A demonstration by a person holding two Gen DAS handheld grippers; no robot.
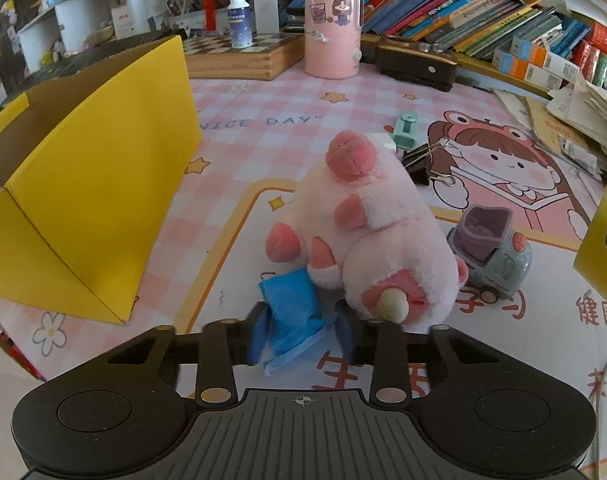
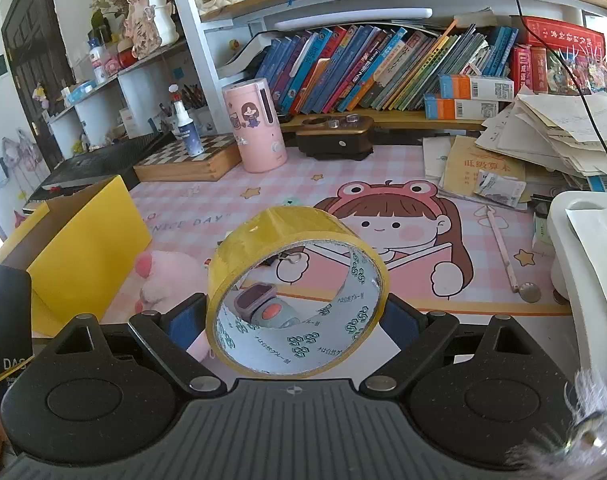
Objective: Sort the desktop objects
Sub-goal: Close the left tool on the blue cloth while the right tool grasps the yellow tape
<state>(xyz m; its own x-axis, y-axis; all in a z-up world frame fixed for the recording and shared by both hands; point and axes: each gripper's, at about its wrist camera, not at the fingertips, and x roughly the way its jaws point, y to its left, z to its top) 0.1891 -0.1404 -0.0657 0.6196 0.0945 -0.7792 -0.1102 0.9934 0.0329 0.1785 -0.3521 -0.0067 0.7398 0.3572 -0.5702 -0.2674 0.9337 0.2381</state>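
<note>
Sorting here looks barely past its opening, judging by how much is loose on the pink desk mat [image 1: 239, 104]. In the left wrist view, the left gripper [image 1: 303, 326] sits at the bottom centre with its jaws drawn narrow and pinched on a crumpled blue cloth [image 1: 291, 312], which bunches between the pads just below the pink plush toy [image 1: 367, 216]; the cloth touches the toy's lower edge, and I cannot tell whether it is attached to the toy. The yellow box [image 1: 91, 184] fills the left of that frame with its open top showing bare brown inside walls, and nothing can be seen in the part that shows, so I judge little or nothing has been put away there. To the right of the plush lie a small toy truck [image 1: 491, 252], a black binder clip [image 1: 423, 160] and a mint-green item [image 1: 405, 130], all unsorted on the mat. In the right wrist view, the right gripper [image 2: 295, 316] at lower centre has its jaws set wide and holds a roll of yellow tape [image 2: 295, 292] across its width, lifted clear of the mat, and not yet placed anywhere. What remains, by my reading: drop off the cloth and the tape, then the plush, truck, clip and green piece.
</note>
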